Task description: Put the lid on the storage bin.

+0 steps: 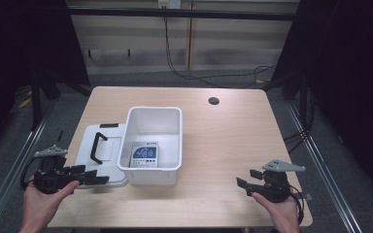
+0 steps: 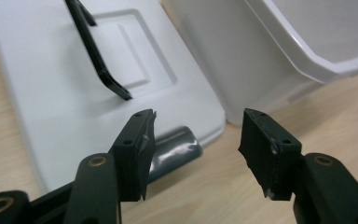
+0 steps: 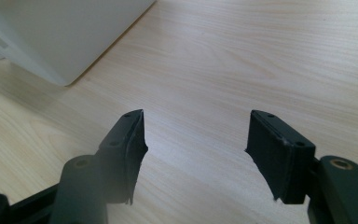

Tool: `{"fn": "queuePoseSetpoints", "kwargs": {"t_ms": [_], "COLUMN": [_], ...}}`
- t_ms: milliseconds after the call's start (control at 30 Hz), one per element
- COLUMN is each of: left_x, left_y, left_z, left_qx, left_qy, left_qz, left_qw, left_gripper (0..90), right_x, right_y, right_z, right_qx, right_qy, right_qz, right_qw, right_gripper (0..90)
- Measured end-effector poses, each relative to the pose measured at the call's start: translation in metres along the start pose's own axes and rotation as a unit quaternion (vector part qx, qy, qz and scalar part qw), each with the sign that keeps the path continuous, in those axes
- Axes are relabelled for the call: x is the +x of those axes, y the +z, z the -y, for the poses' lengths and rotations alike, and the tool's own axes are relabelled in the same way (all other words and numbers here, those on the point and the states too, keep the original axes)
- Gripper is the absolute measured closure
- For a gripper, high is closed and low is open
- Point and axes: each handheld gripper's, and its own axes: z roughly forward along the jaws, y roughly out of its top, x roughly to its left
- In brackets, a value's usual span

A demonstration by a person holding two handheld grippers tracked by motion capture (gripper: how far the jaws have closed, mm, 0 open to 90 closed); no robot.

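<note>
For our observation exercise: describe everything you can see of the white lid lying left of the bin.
The white lid looks like smooth plastic, rectangular with rounded corners and a recessed centre panel. A black handle stands raised on its top. It lies flat on the wooden table, right against the white bin. A dark grey latch juts from its near edge.

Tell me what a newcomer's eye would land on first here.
First the open white bin at the table's middle, with a blue-printed packet lying in it. Next its white lid with a black handle, flat on the table at the bin's left, by the left gripper.
</note>
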Motion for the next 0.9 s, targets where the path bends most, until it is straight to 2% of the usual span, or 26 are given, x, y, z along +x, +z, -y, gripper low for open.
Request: {"fn": "queuePoseSetpoints", "kwargs": {"t_ms": [67,167,300,333,400,433,500,533,567,667,733,800,867,900], "left_x": [0.002,0.002,0.004,0.005,0.006,0.008,0.008,0.007,0.006,0.006,0.007,0.009,0.011,0.013], "left_y": [0.003,0.009,0.008,0.008,0.010,0.011,0.011,0.010,0.010,0.010,0.012,0.014,0.017,0.017], "left_z": [-0.007,-0.016,-0.025,-0.026,-0.031,-0.036,-0.039,-0.042,-0.047,-0.053,-0.059,-0.063,-0.068,-0.070], "left_qx": [0.001,0.017,0.019,0.019,0.023,0.030,0.028,0.032,0.039,0.050,0.061,0.068,0.082,0.086], "left_qy": [-0.010,-0.002,-0.014,-0.016,-0.023,-0.024,-0.026,-0.020,-0.013,-0.007,-0.001,-0.004,-0.001,-0.007], "left_qz": [0.008,0.004,0.011,0.013,0.006,0.024,0.030,0.023,0.008,0.001,-0.016,-0.022,-0.043,-0.046], "left_qw": [0.9999,0.9998,0.9997,0.9996,0.9994,0.9990,0.9988,0.9990,0.9991,0.9987,0.9980,0.9974,0.9958,0.9952], "left_gripper": [44.4,44.5,43.9,41.2,40.6,40.2,40.2,40.7,44.6,43.0,41.9,40.9,41.3,42.4], "right_x": [-0.001,-0.002,-0.001,-0.001,-0.001,0.000,0.000,0.000,0.000,-0.001,0.000,0.001,0.001,0.001], "right_y": [-0.001,-0.001,0.000,0.001,0.001,0.001,0.001,0.001,0.001,0.002,0.003,0.003,0.004,0.004], "right_z": [0.000,0.000,0.000,0.000,0.000,0.000,0.000,0.000,0.000,0.000,0.000,0.000,0.000,0.000], "right_qx": [-0.003,-0.003,0.000,0.003,0.004,0.005,0.005,0.005,0.005,0.008,0.011,0.012,0.014,0.015], "right_qy": [0.000,0.004,0.001,0.000,-0.002,-0.005,-0.005,-0.006,-0.005,-0.005,-0.007,-0.009,-0.009,-0.009], "right_qz": [-0.003,-0.009,-0.012,-0.016,-0.019,-0.020,-0.021,-0.021,-0.020,-0.021,-0.021,-0.021,-0.021,-0.021], "right_qw": [1.0000,0.9999,0.9999,0.9999,0.9998,0.9998,0.9998,0.9997,0.9998,0.9997,0.9997,0.9997,0.9996,0.9996], "right_gripper": [35.5,33.7,32.2,30.9,30.0,29.9,29.9,29.5,29.3,29.2,29.2,29.2,29.3,29.3]}}
